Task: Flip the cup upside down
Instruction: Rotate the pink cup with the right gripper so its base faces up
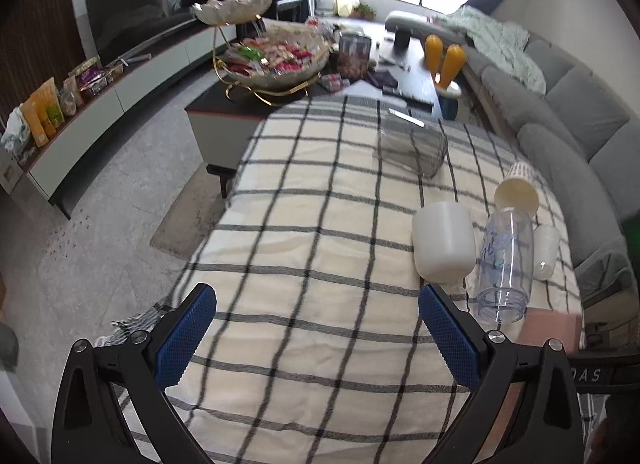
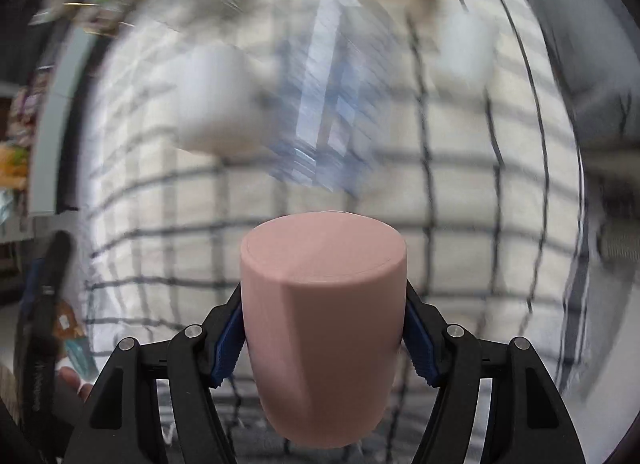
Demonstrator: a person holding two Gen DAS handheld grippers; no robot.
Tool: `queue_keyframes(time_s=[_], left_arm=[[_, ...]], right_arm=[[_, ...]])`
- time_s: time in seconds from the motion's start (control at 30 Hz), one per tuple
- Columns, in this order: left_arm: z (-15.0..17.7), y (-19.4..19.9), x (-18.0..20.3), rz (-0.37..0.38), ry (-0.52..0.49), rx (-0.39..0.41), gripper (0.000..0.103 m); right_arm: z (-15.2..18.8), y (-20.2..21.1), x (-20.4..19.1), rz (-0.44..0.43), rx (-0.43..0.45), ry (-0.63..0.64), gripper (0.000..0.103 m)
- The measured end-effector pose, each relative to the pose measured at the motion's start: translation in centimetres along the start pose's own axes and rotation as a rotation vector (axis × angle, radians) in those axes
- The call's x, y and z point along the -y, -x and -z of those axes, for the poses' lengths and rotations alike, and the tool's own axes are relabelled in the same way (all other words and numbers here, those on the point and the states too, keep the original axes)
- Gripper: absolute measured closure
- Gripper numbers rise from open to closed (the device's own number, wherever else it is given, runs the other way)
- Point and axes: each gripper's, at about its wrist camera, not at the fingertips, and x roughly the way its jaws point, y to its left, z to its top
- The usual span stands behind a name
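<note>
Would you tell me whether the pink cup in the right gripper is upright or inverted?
Base away from the camera: the pink cup shows its flat closed base, clamped by the right gripper. Its orientation to the table cannot be told.

your left gripper (image 1: 316,328) has two black angular finger arms with triangular cut-outs, blue pads (image 1: 186,338) with a fine dimpled texture, and round silver screws at the joints. white letters "das" sit on a black strap at its right edge. your right gripper (image 2: 324,340) has the same build: black linkages, silver screws, ribbed blue pads (image 2: 228,348).
</note>
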Motion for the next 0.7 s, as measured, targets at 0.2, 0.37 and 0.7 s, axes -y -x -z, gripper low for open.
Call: queue_keyframes(time_s=[0.2, 0.37, 0.7], left_arm=[[1.5, 1.7, -3.4, 0.035, 0.019, 0.068, 0.000], [2.5, 1.2, -5.8, -0.026, 0.019, 0.080, 0.000], [3.8, -1.1, -9.1, -0.065, 0.067, 0.060, 0.000]], right_arm=[[0.5, 2.2, -5.2, -0.039, 0.449, 0.138, 0.035], [1.7, 1.5, -7.9, -0.048, 0.626, 0.181, 0.035], [2.3, -0.2, -10.9, 0.005, 0.743, 0.212, 0.035]])
